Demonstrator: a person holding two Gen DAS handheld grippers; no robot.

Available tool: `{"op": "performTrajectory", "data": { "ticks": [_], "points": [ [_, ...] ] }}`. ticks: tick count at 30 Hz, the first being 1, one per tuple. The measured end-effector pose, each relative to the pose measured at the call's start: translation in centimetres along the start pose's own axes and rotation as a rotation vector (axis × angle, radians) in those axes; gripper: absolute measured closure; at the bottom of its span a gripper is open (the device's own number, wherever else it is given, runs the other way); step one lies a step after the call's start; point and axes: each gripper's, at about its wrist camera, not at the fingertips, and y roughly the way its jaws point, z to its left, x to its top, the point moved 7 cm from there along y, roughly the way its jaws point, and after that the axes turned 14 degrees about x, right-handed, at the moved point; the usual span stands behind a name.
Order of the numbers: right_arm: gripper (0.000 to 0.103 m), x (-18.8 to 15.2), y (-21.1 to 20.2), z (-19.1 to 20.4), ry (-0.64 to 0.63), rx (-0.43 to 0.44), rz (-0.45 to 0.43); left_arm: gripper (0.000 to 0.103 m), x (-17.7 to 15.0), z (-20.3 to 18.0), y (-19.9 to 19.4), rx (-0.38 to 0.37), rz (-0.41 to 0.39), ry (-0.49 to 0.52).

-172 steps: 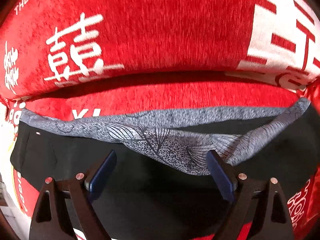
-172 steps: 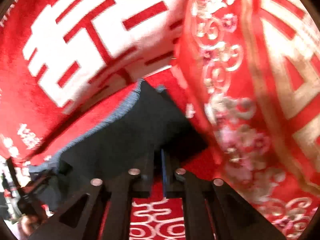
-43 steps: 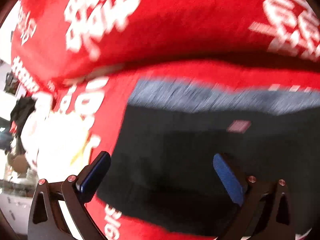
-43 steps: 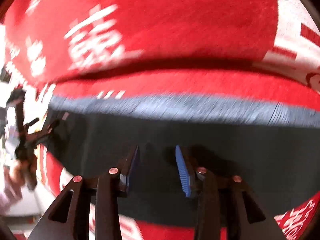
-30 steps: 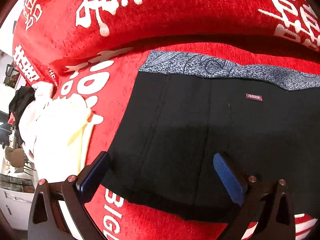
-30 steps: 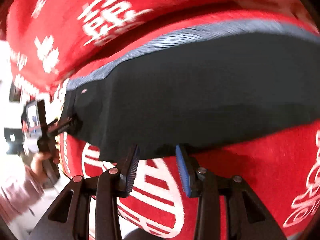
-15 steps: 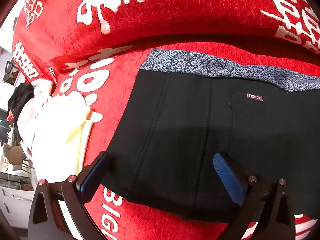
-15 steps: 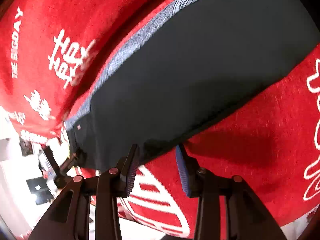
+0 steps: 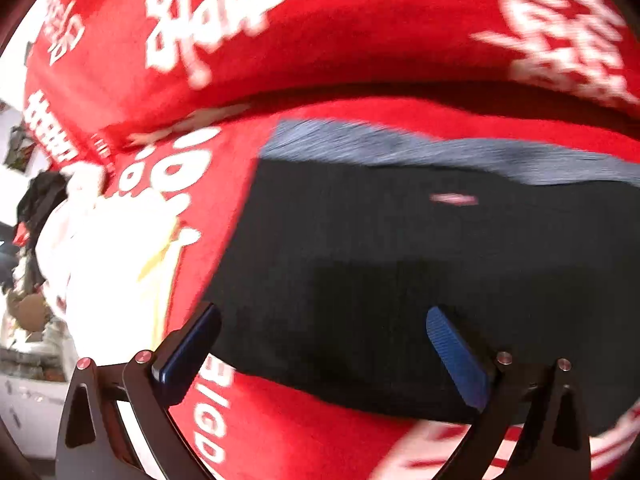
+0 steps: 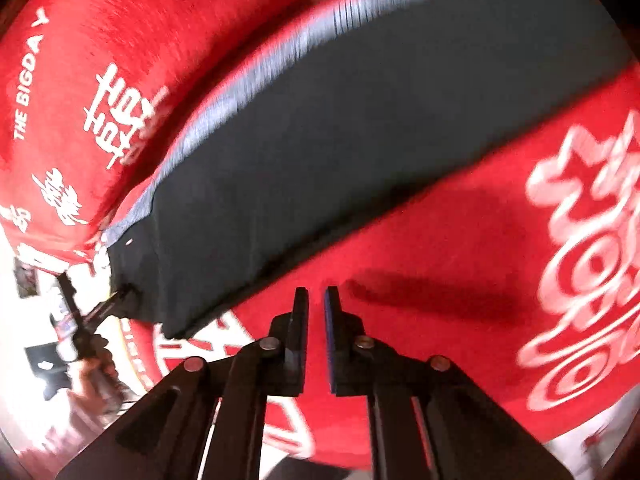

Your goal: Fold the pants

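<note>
Black pants with a grey patterned waistband and a small red label lie flat on a red blanket. My left gripper hangs open and wide over the pants' near left corner, with nothing gripped. In the right wrist view the pants run diagonally. My right gripper sits over the red blanket just off their near edge. Its jaws are closing to a thin slit with nothing between them. The left gripper shows small at the pants' far corner.
A pile of white and cream cloth lies left of the pants. A red cushion with white characters rises behind the waistband. A person's hand holds the left gripper beyond the blanket's edge, where room clutter shows.
My right gripper has slid off the pants' near edge onto the blanket, rolled, and its jaws have narrowed sharply. The left gripper has lifted slightly and stays wide open.
</note>
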Motion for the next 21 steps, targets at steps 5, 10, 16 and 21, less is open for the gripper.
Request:
{"op": "performTrajectory", "data": {
  "ticks": [5,10,16,21],
  "points": [
    [0.081,4.2,-1.6,0.5,-0.125,-0.085,-0.068,0.000,0.5,-7.9,-6.5,-0.142,-0.091,0.093],
    [0.081,5.6,-0.3,-0.9,-0.222,-0.221,-0.033,0.000,-0.1,-16.3,-9.2,-0.257,-0.061,0.140],
    [0.081,4.5,0.0,-2.3,-0.282,-0.206,-0.021,0.000,-1.4,-18.6,-10.1,-0.197,-0.125,0.199],
    [0.071,3.9,-0.6,-3.3,-0.233,-0.176,0.024,0.000,-0.7,-18.5,-11.1,-0.168,-0.090,0.237]
  ]
}}
